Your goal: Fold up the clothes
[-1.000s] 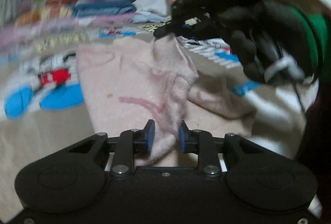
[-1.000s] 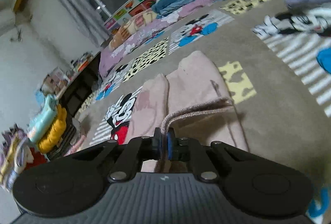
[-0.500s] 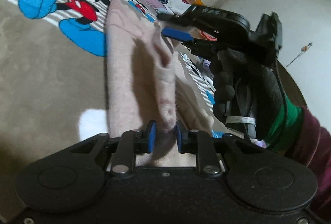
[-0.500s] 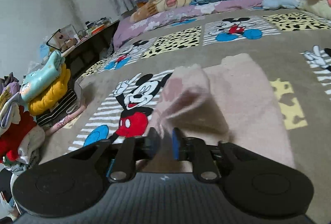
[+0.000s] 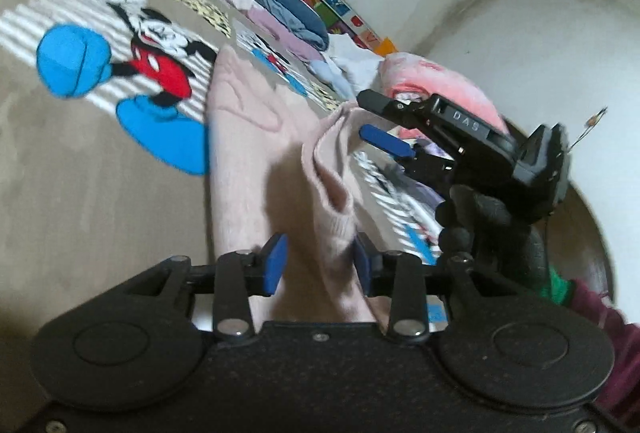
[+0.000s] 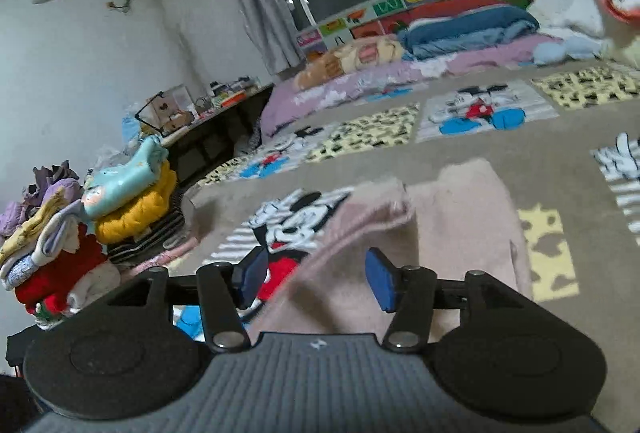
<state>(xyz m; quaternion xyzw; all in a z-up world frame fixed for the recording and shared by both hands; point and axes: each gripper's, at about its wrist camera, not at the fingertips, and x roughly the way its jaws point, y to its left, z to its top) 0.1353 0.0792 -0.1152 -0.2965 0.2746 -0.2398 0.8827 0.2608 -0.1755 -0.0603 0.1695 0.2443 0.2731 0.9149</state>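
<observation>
A pale pink garment [image 5: 248,137] lies on the cartoon-print bedspread [image 5: 80,161], with a raised fold running toward me. My left gripper [image 5: 318,265] is open, its blue pads either side of the near end of the fold, which lies loose between them. My right gripper [image 5: 380,121] shows in the left wrist view, open beside the far end of the fold. In the right wrist view the right gripper [image 6: 316,279] is open over the pink garment [image 6: 460,201], the cloth loose between its jaws.
A stack of folded clothes [image 6: 80,233] stands at the left of the bed. Rolled blankets and pillows [image 6: 460,29] line the far edge under the window. A pink bundle [image 5: 440,93] lies at the far right. A dark shelf [image 6: 216,137] stands beside the bed.
Both grippers were shut on the pink garment's edge and carried it over. Both have now opened and let the cloth go, so the fold drops onto the garment.
</observation>
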